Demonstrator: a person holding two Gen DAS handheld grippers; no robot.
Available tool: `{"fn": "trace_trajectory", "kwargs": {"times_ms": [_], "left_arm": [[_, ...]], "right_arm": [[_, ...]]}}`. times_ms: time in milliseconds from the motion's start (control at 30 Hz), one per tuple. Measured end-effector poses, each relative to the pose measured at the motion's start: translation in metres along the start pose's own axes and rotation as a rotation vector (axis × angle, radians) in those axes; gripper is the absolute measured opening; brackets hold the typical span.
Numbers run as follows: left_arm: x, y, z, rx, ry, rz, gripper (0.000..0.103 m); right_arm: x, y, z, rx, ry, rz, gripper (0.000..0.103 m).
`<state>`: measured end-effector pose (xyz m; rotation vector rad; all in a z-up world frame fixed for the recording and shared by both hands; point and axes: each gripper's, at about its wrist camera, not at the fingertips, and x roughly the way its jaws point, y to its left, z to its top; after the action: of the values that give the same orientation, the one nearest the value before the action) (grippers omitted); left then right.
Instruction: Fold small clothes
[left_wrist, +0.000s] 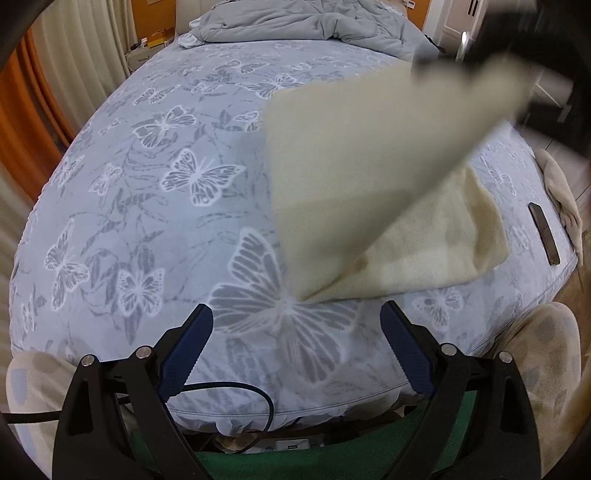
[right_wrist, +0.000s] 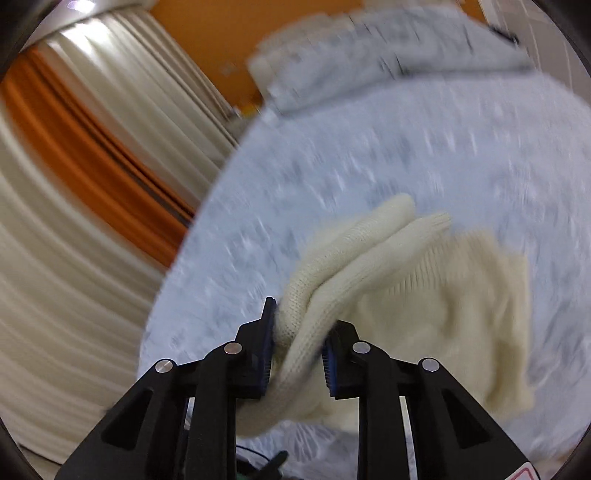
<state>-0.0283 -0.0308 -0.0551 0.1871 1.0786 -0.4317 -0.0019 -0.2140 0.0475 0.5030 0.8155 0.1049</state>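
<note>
A cream knit garment (left_wrist: 424, 236) lies on the bed (left_wrist: 147, 184) with one part lifted off the butterfly-print sheet, blurred. The right hand-held gripper (right_wrist: 299, 350) pinches a bunched fold of the knit between its pads. The left hand-held gripper (left_wrist: 295, 347) stands wide apart above the sheet, holding nothing.

Bare bed (left_wrist: 147, 221) lies open left of the lifted cream sweater (left_wrist: 369, 166); a crumpled duvet (left_wrist: 314, 26) blocks the far end.
</note>
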Motion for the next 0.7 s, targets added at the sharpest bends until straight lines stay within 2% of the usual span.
{"fn": "trace_trajectory", "kwargs": {"times_ms": [67, 133, 200, 233, 267, 333, 433, 567, 633, 667, 700], "left_arm": [[-0.001, -0.001, 0.001, -0.001, 0.0, -0.004, 0.09], [-0.001, 0.0, 0.002, -0.007, 0.002, -0.007, 0.09], [0.0, 0.0, 0.003, -0.015, 0.006, -0.011, 0.09], [0.002, 0.0, 0.003, -0.019, 0.009, -0.015, 0.091], [0.005, -0.002, 0.004, -0.021, 0.012, -0.019, 0.091], [0.011, -0.009, 0.006, -0.016, 0.026, -0.025, 0.091], [0.017, -0.027, 0.009, 0.019, 0.029, -0.04, 0.091], [0.024, -0.049, 0.014, 0.071, 0.017, -0.033, 0.091], [0.031, -0.056, 0.018, 0.099, -0.002, -0.023, 0.09], [0.035, -0.058, 0.02, 0.105, -0.003, -0.028, 0.088], [0.041, -0.059, 0.022, 0.111, 0.007, -0.04, 0.064]], "right_arm": [[-0.022, -0.012, 0.002, -0.008, -0.058, 0.009, 0.021], [-0.026, -0.044, -0.007, 0.022, -0.061, -0.042, 0.021], [-0.008, -0.113, -0.036, 0.176, 0.02, -0.129, 0.021], [-0.001, -0.138, -0.048, 0.241, 0.056, -0.147, 0.021], [0.01, -0.168, -0.069, 0.327, 0.111, -0.157, 0.021], [0.015, -0.191, -0.092, 0.404, 0.126, -0.11, 0.021], [0.014, -0.195, -0.097, 0.434, 0.119, -0.066, 0.023], [0.017, -0.183, -0.09, 0.405, 0.125, -0.065, 0.038], [0.025, -0.18, -0.087, 0.405, 0.139, -0.081, 0.04], [0.031, -0.177, -0.083, 0.401, 0.155, -0.082, 0.04], [0.035, -0.177, -0.081, 0.395, 0.17, -0.087, 0.035]]}}
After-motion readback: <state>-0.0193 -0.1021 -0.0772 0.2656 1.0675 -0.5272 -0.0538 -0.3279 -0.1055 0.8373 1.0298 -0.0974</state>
